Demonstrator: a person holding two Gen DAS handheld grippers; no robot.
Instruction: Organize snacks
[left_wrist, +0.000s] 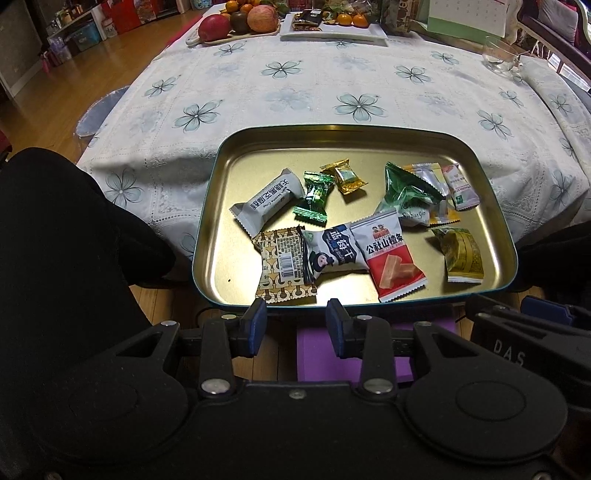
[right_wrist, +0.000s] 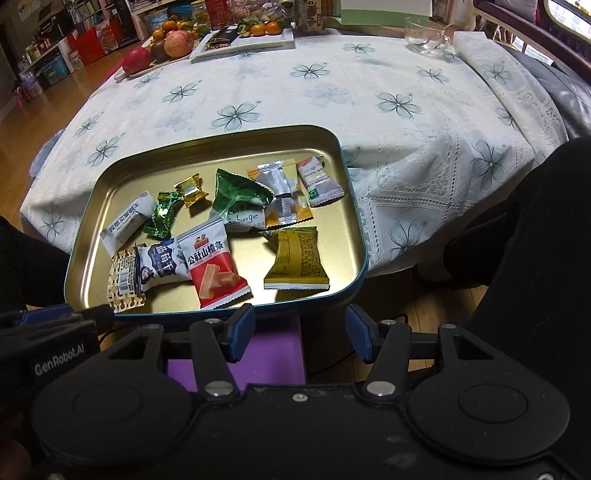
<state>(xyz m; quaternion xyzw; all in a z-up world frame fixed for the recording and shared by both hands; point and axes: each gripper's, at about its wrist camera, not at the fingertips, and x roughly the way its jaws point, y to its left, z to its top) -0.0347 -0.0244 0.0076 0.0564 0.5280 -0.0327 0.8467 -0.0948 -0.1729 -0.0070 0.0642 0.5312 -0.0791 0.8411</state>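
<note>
A gold tin tray (left_wrist: 214, 206) sits at the near edge of the table (left_wrist: 295, 92), holding about ten wrapped snacks. The left gripper (left_wrist: 296, 308) hangs just short of the tray's near rim, its fingers a modest gap apart and holding nothing; the brown patterned packet (left_wrist: 284, 269) and the red hawthorn packet (left_wrist: 393, 258) lie just beyond its tips. The right gripper (right_wrist: 298, 316) hovers at the tray's near right corner, spread wider and likewise empty, with the yellow-green packet (right_wrist: 297, 260) just ahead of it.
</note>
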